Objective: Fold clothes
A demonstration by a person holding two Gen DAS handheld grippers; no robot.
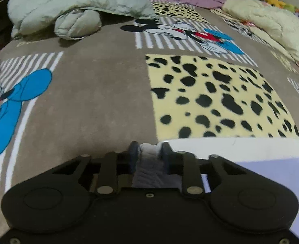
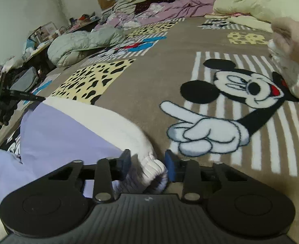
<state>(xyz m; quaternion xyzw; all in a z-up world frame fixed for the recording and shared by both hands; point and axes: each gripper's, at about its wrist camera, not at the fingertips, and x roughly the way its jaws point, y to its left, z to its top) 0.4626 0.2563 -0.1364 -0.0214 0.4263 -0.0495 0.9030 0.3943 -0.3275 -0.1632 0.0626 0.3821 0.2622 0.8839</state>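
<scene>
Right wrist: garment stretches leftward from right tool.

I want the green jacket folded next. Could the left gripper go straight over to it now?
Probably not yet. The left gripper is pinching the white garment. The blanket between it and the green jacket looks bare, so releasing first should free the way.
</scene>
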